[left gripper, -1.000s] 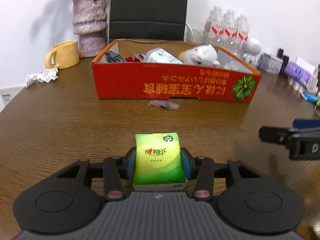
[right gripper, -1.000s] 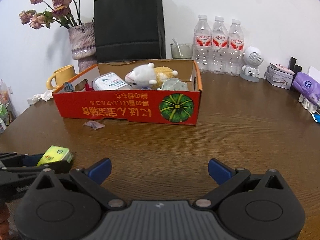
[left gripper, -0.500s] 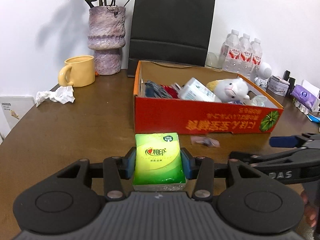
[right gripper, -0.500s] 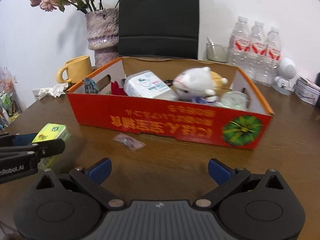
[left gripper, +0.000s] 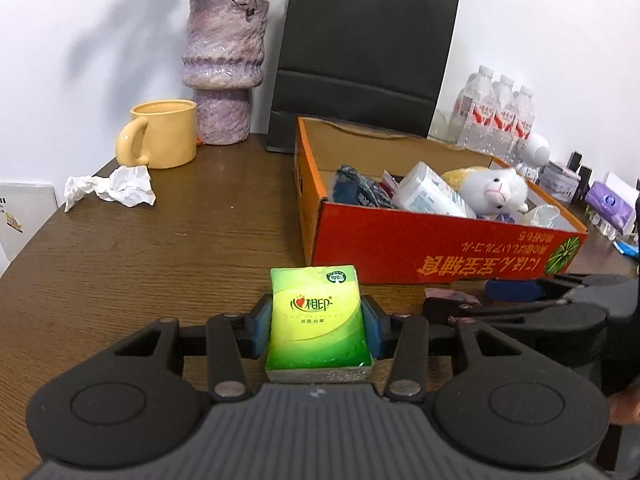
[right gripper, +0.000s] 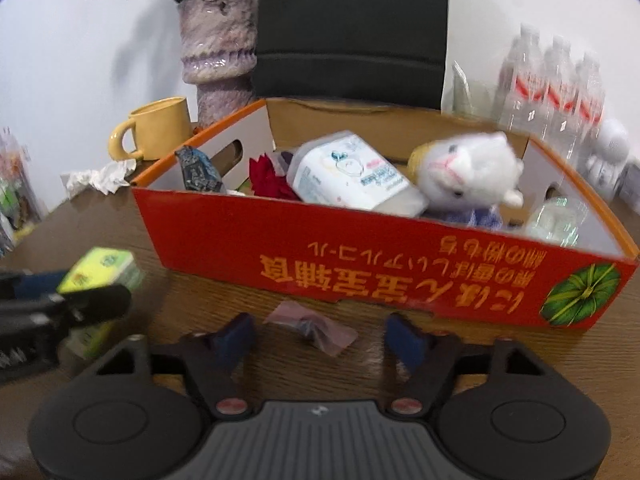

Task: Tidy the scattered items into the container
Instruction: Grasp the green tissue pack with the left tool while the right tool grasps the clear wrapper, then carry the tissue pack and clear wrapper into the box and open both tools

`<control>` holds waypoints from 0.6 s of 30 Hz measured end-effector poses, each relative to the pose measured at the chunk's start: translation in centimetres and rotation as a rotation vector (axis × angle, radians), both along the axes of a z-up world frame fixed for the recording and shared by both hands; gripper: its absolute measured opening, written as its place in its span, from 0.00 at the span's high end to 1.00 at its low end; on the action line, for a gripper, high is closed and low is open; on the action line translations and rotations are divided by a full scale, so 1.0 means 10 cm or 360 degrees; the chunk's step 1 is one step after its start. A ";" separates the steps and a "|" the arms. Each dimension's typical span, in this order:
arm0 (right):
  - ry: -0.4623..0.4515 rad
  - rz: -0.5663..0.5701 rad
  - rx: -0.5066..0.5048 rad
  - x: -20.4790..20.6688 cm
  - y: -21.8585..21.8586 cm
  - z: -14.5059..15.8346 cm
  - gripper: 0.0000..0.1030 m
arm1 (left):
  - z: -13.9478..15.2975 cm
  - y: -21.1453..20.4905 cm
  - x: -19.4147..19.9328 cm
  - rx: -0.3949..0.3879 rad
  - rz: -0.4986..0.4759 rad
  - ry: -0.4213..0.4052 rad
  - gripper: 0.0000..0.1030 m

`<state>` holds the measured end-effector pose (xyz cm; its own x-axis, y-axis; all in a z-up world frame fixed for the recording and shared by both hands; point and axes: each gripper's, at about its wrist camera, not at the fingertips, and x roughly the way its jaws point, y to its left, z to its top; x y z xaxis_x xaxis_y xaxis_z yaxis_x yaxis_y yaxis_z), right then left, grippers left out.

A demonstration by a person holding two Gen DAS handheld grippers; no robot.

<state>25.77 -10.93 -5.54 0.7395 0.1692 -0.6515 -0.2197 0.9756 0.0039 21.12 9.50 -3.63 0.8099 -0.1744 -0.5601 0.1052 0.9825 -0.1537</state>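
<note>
Left wrist view: my left gripper (left gripper: 317, 322) pinches the light, soft tissue pack (left gripper: 317, 322) by its sides. My right gripper (right gripper: 318, 338) jaws are closing around the thin, crinkly wrapper (right gripper: 312, 326), not yet pressing it.

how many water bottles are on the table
3. They stand side by side by the wall behind the red box's far right corner: left bottle, middle bottle, right bottle. More could be hidden behind them.

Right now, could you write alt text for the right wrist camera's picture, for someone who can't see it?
The right gripper is closing its blue-padded jaws around a small pink wrapper lying on a wooden table, just before a red cardboard box holding a white plush toy and a wipes pack. At left, the left gripper holds a green tissue pack.
</note>
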 end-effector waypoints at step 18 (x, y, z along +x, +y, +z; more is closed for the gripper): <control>-0.0052 0.0050 0.0096 -0.31 -0.14 0.13 0.93 | 0.01 -0.03 -0.10 -0.0013 -0.0007 -0.0022 0.55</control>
<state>22.69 -12.37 -4.19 0.7539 0.2308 -0.6151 -0.2511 0.9664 0.0548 20.13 9.20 -3.53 0.8169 -0.1823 -0.5472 0.1116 0.9808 -0.1600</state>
